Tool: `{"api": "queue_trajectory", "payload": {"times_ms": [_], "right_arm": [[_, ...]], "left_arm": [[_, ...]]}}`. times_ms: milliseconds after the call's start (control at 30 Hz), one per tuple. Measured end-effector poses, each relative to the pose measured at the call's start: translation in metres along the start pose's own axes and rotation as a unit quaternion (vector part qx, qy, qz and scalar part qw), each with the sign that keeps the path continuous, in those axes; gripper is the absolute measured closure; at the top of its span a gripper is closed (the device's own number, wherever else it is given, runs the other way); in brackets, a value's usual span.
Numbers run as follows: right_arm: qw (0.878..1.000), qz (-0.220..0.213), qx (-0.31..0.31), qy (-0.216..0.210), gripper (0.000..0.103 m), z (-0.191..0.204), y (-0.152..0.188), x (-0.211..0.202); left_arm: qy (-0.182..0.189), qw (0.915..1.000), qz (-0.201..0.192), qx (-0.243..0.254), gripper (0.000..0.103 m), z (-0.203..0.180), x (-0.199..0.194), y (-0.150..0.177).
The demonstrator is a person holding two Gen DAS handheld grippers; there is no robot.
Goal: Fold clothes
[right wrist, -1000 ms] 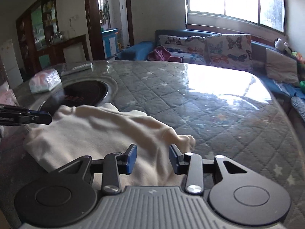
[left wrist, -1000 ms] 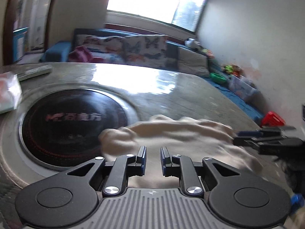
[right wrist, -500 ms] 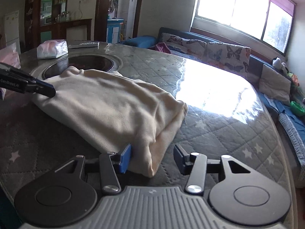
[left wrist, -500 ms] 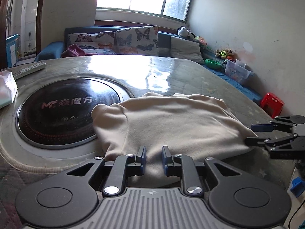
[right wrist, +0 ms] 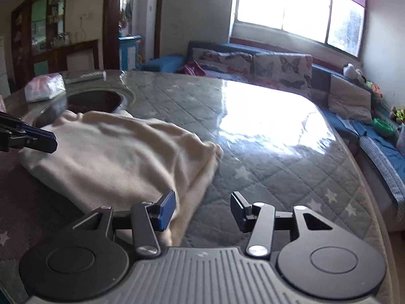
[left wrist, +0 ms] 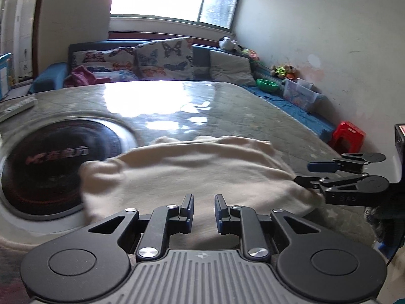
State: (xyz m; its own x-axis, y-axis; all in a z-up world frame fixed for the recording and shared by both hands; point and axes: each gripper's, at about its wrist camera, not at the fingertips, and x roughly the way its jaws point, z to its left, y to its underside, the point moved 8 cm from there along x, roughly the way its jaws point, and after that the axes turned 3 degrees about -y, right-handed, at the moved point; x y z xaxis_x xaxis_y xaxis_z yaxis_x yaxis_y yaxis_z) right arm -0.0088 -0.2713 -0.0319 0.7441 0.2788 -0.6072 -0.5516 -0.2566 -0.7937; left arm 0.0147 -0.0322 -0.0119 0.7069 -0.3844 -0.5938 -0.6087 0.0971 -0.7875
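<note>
Fold laid down, both tongs backing off the cream garment.

Since half a second ago the right gripper [right wrist: 202, 209] has spread wider and slid off the garment [right wrist: 114, 157]'s corner; only its left finger now overlaps the cloth edge, holding nothing. Left gripper [left wrist: 203, 210] is a bit wider than before, a narrow gap, hovering at the near hem, pinching nothing. The garment lies as a folded pad on the quilted table [right wrist: 265, 152], one end over the cooktop [left wrist: 50, 162]. Looks ready for the next fold.
</note>
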Motion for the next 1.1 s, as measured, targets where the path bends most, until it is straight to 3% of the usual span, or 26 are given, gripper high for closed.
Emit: {"api": "queue_trajectory", "payload": {"times_ms": [167,333,533,700,867,967,1100], "right_arm": [[0.999,-0.023,-0.012,-0.02,0.053,0.016,-0.016,-0.007],[0.996,-0.033,-0.055,-0.064,0.053,0.057,-0.031,0.006],[0.991,-0.015,-0.092,-0.096,0.053,0.091,-0.022,0.026],[0.991,-0.016,-0.094,-0.097,0.052,0.092,-0.022,0.02],[0.989,-0.021,-0.095,-0.109,0.048,0.097,-0.028,0.016],[0.989,-0.012,-0.098,-0.114,0.048,0.101,-0.022,0.019],[0.988,-0.005,-0.103,-0.119,0.048,0.103,-0.018,0.018]], "left_arm": [[0.015,0.9997,0.013,0.015,0.083,-0.019,0.016,0.009],[0.016,0.9998,0.012,0.009,0.082,-0.016,0.005,0.017],[-0.024,0.9992,-0.001,-0.033,0.082,0.019,-0.02,0.025],[-0.039,0.9972,0.0,-0.064,0.082,0.042,-0.039,0.034],[-0.059,0.9946,-0.024,-0.081,0.081,0.057,-0.051,0.029],[-0.081,0.9918,-0.009,-0.098,0.082,0.071,-0.047,0.036],[-0.075,0.9917,-0.009,-0.104,0.081,0.072,-0.052,0.04]]}}
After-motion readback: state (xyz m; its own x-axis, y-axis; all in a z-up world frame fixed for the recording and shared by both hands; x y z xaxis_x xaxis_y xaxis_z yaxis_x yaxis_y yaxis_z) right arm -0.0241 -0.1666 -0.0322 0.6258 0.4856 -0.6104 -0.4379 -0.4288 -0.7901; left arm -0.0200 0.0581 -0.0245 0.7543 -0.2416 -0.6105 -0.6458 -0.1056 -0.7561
